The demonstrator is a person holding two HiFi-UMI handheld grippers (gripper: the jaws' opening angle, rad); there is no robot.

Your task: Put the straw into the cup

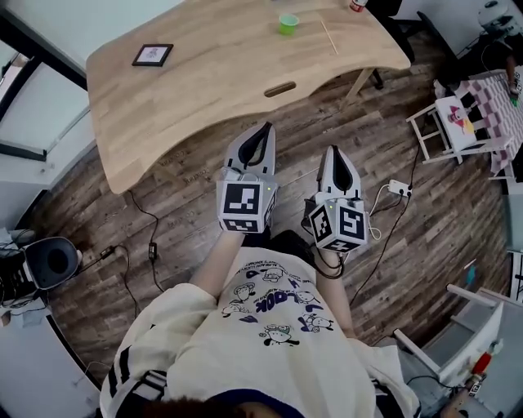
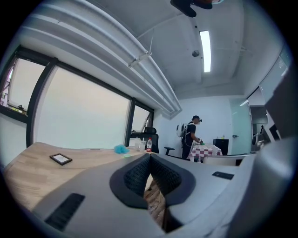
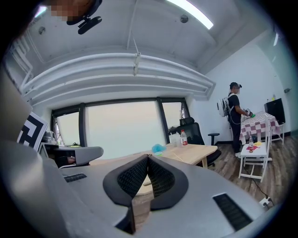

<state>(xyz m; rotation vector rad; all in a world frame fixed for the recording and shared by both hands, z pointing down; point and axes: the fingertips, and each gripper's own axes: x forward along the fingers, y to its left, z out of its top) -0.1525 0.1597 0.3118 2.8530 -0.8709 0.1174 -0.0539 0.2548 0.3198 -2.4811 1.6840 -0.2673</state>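
A small green cup [image 1: 288,24] stands on the far side of the wooden table [image 1: 204,90], with a thin pale straw [image 1: 328,37] lying flat just right of it. Both grippers hang over the floor in front of the table's near edge, well short of the cup. My left gripper [image 1: 266,129] is shut with nothing in it, and my right gripper [image 1: 336,151] beside it is likewise shut and empty. From the left gripper view [image 2: 149,155] the cup [image 2: 122,149] shows far off. In the right gripper view [image 3: 148,158] the cup [image 3: 158,148] sits beyond the closed tips.
A framed picture [image 1: 153,55] lies at the table's left, and a red-capped bottle [image 1: 357,4] stands at its far right. To the right are a small white chair [image 1: 445,122], a power strip [image 1: 399,188] and cables on the floor. A person [image 3: 234,116] stands at a checkered table far off.
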